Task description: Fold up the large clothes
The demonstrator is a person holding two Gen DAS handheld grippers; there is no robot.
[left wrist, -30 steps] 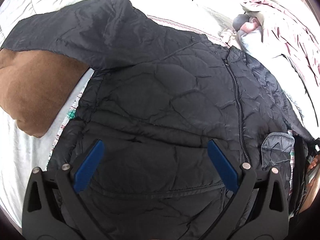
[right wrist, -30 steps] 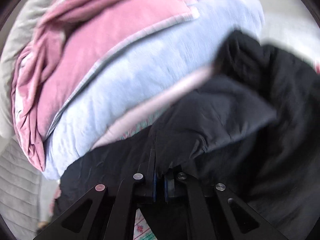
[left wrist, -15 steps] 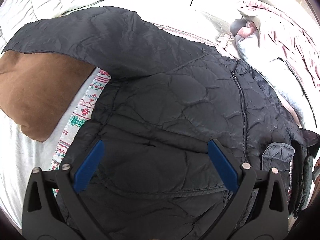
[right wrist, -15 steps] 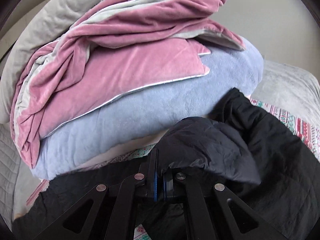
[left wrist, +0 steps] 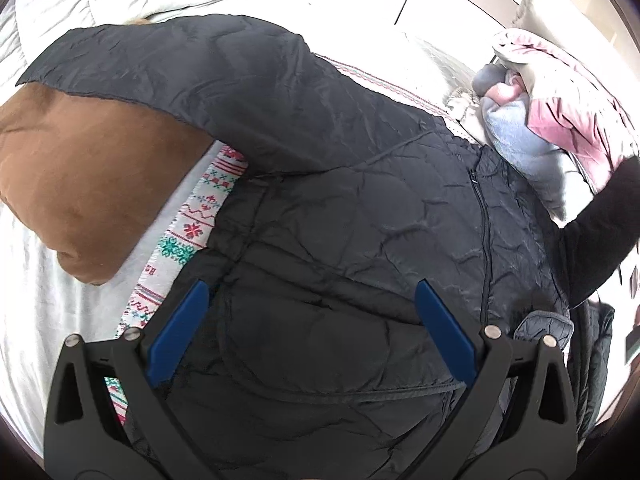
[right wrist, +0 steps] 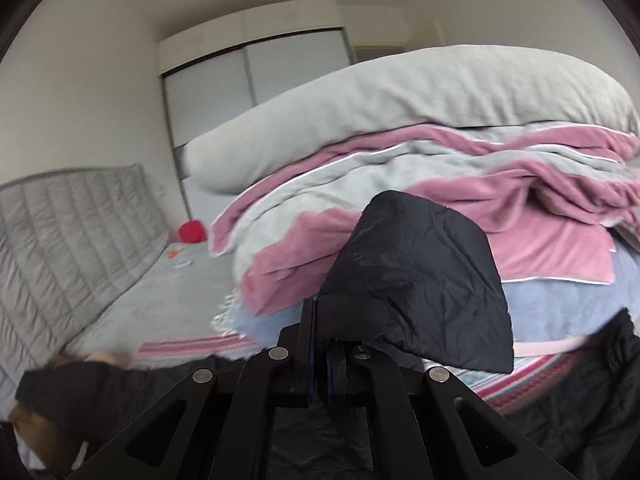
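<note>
black jacket (left wrist: 340, 220), no readable label, right gripper (right wrist: 320, 354) clamping sleeve (right wrist: 420, 280)

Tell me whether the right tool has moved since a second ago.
Yes. The right tool, shut on the jacket sleeve, has risen: the blanket pile sits lower in view and the wardrobe now shows.

Left wrist view: looks steeply down from above the jacket (left wrist: 340, 220), close, past its own spread jaws; the garment fills most of the frame, with the brown pillow (left wrist: 80, 184) at left and the bedding stack (left wrist: 560, 120) at upper right. Right wrist view: sits low, near the bed (right wrist: 160, 300), facing roughly level across it toward the headboard (right wrist: 72, 232) and wardrobe (right wrist: 256, 80); a sleeve (right wrist: 420, 280) is very near the lens. Shared by both: jacket, bedding stack (right wrist: 440, 160), patterned blanket (left wrist: 192, 232) (right wrist: 180, 348).
</note>
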